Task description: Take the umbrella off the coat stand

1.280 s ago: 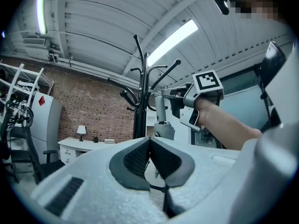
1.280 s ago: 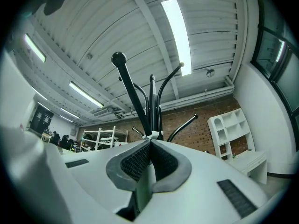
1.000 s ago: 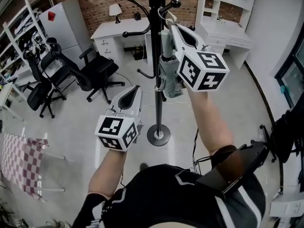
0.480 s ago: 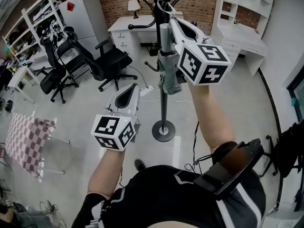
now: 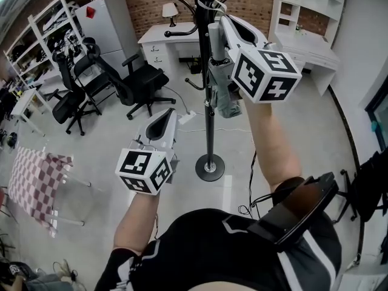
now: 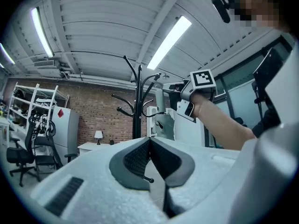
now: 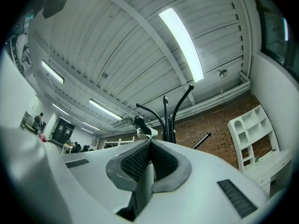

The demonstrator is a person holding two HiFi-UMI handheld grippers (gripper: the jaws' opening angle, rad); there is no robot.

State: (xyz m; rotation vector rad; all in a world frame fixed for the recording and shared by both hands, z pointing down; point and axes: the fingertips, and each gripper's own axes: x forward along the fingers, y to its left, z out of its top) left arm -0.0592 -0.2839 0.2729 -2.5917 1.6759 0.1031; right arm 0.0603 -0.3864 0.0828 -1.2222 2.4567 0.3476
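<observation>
The black coat stand [image 5: 209, 108] rises from a round base [image 5: 210, 167] just ahead of me. A folded grey umbrella [image 5: 224, 86] hangs against the pole, its handle [image 5: 213, 38] upright. Its white strap [image 5: 212, 5] loops up by a top hook. My right gripper [image 5: 222, 18] is raised beside the handle and shut on the strap. In the right gripper view the strap [image 7: 145, 132] runs from the shut right gripper [image 7: 149, 141] to the hook's knob [image 7: 138, 121]. My left gripper [image 5: 174, 110] hangs lower left of the pole, shut and empty, and in its own view the left gripper [image 6: 150, 139] points at the coat stand [image 6: 138, 101].
Black office chairs [image 5: 130, 83] stand to the left. A white desk with a lamp [image 5: 167, 32] is behind the stand. White shelving [image 5: 303, 11] is at the right. A checked cloth on a rack [image 5: 33, 183] is at lower left. Cables [image 5: 248, 190] trail on the floor by the base.
My right gripper has risen a little with the umbrella, carrying the strap loop higher by the hook. The left gripper has drifted slightly and stays shut.
</observation>
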